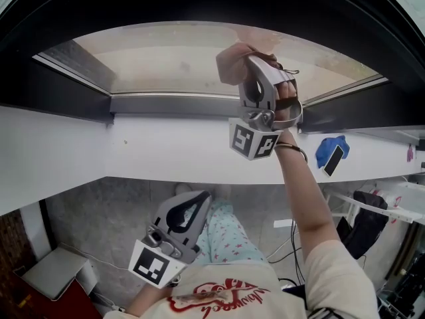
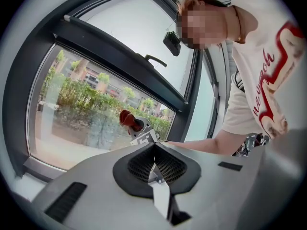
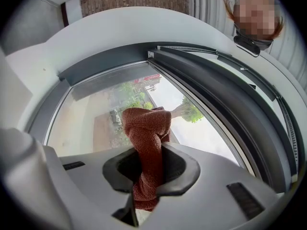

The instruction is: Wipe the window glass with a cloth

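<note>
The right gripper (image 1: 255, 61) is squeezing the red cloth (image 3: 145, 147) in its jaws, up by the glass (image 1: 159, 58), while the left gripper (image 1: 199, 198) is hanging low with its jaws closed on nothing.

Daylight pours in through the window glass (image 1: 159, 62), which the head view washes out to a pale haze, while the room below the white sill (image 1: 166, 151) is dimmer. In the left gripper view the dark window frame (image 2: 110, 42) stands almost in silhouette against bright sky. All three views have black vignetted corners and strong wide-angle bending of straight edges. The cloth (image 3: 146, 143) is sharp in the right gripper view, its knit plainly visible.
</note>
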A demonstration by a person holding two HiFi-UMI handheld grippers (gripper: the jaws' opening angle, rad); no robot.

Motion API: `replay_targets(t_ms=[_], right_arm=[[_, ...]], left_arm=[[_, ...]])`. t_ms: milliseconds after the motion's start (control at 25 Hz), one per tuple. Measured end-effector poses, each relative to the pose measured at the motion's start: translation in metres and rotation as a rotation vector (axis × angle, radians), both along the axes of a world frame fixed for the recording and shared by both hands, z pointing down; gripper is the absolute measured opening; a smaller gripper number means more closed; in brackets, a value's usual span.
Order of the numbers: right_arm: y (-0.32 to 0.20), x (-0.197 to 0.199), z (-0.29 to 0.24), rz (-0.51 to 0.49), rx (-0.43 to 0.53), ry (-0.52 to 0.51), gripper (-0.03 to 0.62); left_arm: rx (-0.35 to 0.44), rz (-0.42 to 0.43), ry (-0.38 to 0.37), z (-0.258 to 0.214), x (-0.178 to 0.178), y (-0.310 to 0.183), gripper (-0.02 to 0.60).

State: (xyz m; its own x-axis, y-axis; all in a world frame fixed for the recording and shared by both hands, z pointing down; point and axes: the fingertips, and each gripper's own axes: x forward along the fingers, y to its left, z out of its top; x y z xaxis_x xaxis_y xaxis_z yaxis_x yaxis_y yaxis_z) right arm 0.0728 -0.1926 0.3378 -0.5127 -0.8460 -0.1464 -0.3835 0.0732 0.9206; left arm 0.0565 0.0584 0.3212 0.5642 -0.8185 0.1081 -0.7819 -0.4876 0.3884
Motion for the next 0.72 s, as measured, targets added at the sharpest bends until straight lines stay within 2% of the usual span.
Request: replay_targets(t_ms=[720], right_arm=[[-0.001,-0.009,0.072,-0.012,-0.111,0.086,0.071]], left_arm=[[-0.023,-0.002,0.010,0.011,-0.005,-0.012,0.021]])
